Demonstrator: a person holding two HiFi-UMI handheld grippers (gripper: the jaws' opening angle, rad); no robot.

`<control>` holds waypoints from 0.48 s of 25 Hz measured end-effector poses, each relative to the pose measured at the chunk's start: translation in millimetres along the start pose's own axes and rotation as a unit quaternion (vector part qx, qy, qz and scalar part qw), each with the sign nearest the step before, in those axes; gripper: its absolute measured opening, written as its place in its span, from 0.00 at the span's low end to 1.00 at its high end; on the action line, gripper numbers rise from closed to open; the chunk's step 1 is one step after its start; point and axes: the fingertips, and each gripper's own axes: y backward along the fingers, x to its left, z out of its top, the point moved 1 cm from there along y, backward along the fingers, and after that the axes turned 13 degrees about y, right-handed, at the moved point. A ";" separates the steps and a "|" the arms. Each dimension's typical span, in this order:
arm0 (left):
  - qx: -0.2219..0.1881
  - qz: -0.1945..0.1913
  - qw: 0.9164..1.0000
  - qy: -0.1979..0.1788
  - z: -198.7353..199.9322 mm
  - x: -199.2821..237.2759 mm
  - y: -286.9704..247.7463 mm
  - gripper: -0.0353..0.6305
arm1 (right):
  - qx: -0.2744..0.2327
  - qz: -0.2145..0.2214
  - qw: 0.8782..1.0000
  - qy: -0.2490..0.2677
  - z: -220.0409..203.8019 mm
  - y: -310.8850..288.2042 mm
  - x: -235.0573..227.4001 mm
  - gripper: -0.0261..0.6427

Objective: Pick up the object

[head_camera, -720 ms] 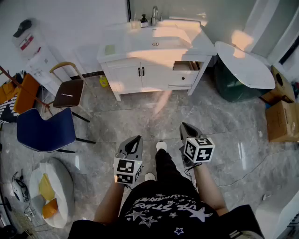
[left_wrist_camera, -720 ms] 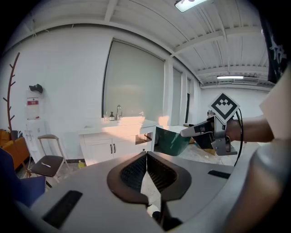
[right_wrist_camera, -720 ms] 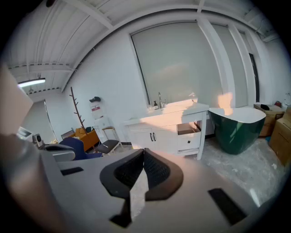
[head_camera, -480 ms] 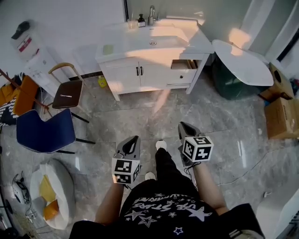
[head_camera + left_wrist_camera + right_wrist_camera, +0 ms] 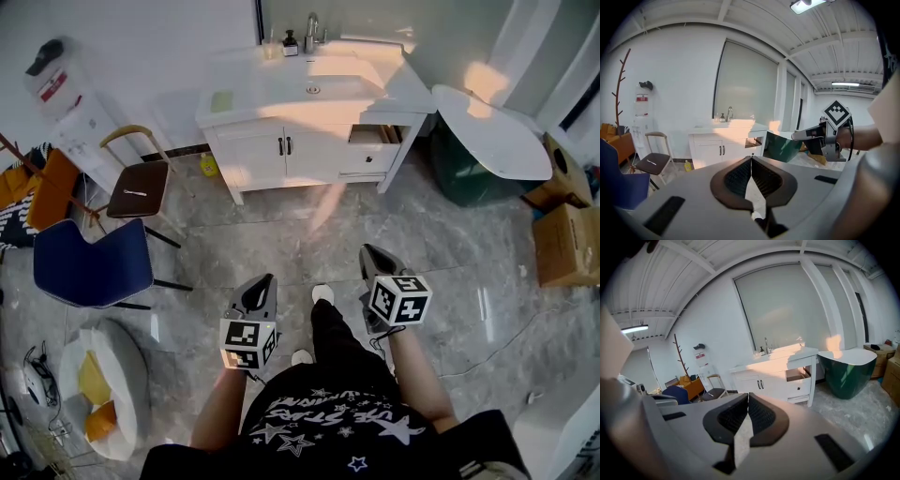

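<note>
Both grippers are held low over the floor, in front of the person's legs. On the left gripper (image 5: 266,281) the jaws are pressed together with nothing in them. The right gripper (image 5: 367,251) is the same, closed tight and empty.

The grey stone floor (image 5: 262,244) is shiny. A white sink cabinet (image 5: 309,141) stands by the wall, well apart from both grippers, with one drawer (image 5: 373,136) pulled out. Just to its right is a green tub (image 5: 469,178) with a white top. A blue chair (image 5: 89,262) and a brown chair (image 5: 136,187) stand on the left. A small yellow bottle (image 5: 208,166) sits on the floor beside the cabinet.

I cannot tell which thing is the one to pick up.
</note>
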 end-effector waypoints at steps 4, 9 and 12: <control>-0.005 0.008 1.000 0.000 13.8 12.5 -16.5 0.09 | -0.022 0.021 0.999 0.015 20.7 -25.1 0.2 0.07; -0.004 0.025 1.000 0.003 36.8 30.6 -56.2 0.09 | -0.016 0.039 0.998 0.038 43.6 -80.2 -18.6 0.31; -0.005 0.038 0.999 -0.002 53.7 46.9 -87.2 0.09 | -0.008 0.047 0.998 0.035 57.7 -124.2 -34.0 0.41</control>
